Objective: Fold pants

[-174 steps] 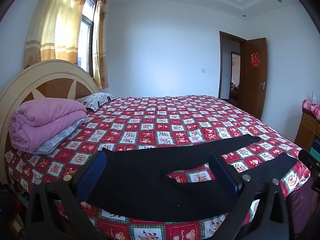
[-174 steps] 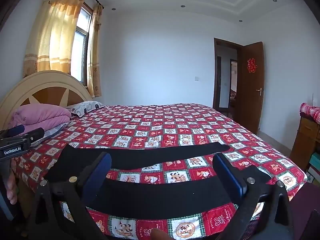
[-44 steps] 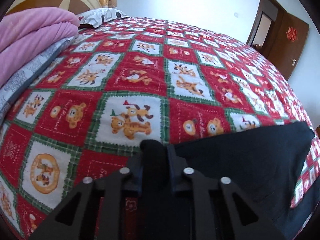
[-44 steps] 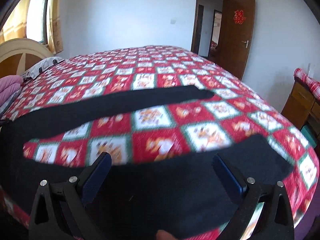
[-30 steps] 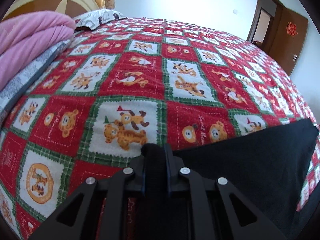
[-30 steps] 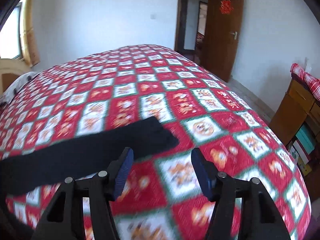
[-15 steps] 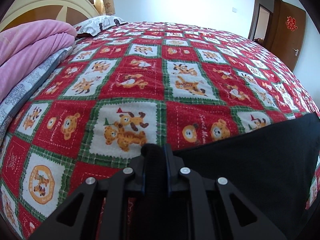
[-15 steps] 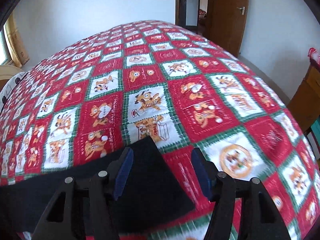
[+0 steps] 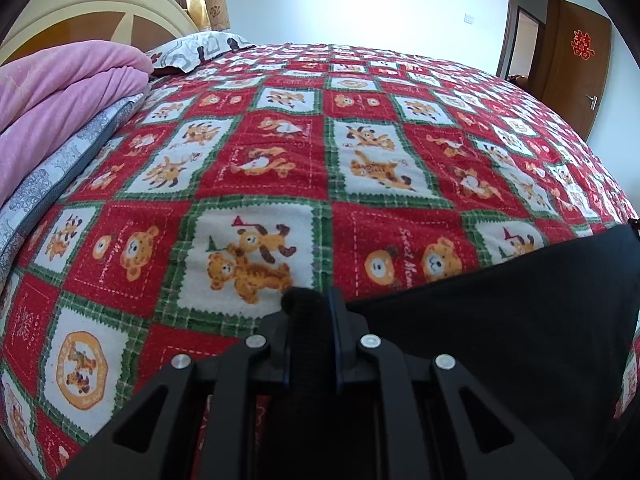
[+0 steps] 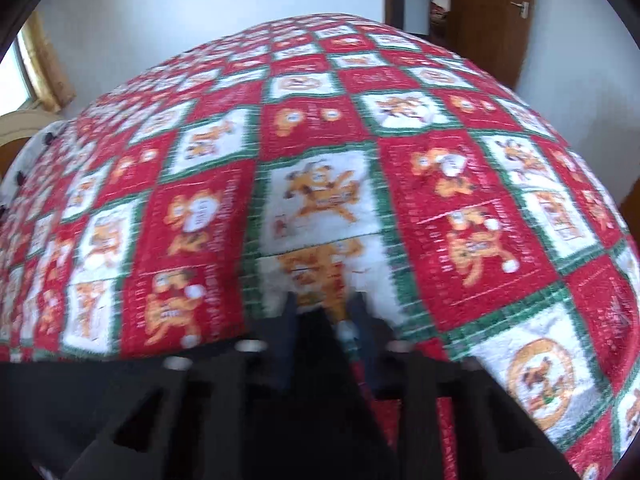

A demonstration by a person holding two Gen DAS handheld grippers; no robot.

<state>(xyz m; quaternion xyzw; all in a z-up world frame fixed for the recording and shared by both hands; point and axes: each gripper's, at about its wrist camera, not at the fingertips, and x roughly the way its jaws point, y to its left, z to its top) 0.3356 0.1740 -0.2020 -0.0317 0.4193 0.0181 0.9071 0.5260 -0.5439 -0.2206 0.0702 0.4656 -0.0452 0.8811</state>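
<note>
The black pants lie on the red patchwork bedspread. My left gripper is shut on a bunched corner of the pants at the waist end, low over the bed. In the blurred right wrist view, my right gripper has its fingers nearly together around the end of a black pant leg, which runs off to the lower left. The rest of the pants is hidden below both grippers.
A folded pink quilt on a grey-patterned blanket sits at the left by the cream headboard. A pillow lies behind it. A brown door stands open at the far right.
My right gripper has moved forward over the far pant leg's end and closed from half open to nearly shut on it. My left gripper stays shut on the waist corner, barely moving.
</note>
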